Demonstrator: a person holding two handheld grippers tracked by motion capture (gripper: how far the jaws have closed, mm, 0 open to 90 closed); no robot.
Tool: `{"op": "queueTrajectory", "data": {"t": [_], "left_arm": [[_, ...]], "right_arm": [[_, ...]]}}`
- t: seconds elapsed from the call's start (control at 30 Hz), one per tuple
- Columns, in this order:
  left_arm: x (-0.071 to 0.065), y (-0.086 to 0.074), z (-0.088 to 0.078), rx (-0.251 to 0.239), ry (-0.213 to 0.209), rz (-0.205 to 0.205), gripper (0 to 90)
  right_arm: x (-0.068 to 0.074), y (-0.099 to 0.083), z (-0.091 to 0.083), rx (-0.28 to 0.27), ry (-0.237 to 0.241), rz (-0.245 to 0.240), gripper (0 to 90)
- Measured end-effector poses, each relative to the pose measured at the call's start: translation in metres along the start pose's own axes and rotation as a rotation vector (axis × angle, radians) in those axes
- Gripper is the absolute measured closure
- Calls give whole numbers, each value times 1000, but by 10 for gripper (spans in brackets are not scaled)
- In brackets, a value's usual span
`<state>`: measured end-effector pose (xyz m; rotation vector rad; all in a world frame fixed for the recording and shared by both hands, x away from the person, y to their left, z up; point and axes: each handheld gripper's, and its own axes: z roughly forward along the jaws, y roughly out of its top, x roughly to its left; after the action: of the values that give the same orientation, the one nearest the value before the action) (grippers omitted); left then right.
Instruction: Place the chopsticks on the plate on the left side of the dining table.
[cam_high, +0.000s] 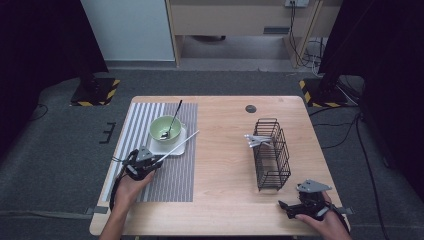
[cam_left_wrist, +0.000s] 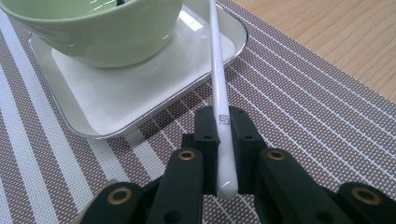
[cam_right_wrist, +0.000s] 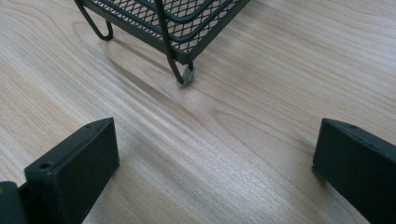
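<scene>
My left claw clamps a white chopstick over the mat; my right claw rests apart, low on the bench.

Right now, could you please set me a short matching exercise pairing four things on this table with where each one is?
Things:
1. green bowl
2. white chopstick
3. wire basket
4. right gripper

Places:
A. clamped in the left gripper
B. open, over bare wood near the table's front edge
C. on the white square plate
D. on the table's right half, holding pale utensils

Pairs: 1-C, 2-A, 3-D, 4-B
</scene>
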<state>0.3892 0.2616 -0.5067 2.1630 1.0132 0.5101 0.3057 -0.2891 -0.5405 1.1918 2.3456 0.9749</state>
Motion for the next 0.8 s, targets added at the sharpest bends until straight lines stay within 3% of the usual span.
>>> {"op": "queueTrajectory", "data": {"t": [0.8], "left_arm": [[5,-5,2,20,11,-10,828]], "right_arm": [[0,0,0,-1,1,-4,3]]}}
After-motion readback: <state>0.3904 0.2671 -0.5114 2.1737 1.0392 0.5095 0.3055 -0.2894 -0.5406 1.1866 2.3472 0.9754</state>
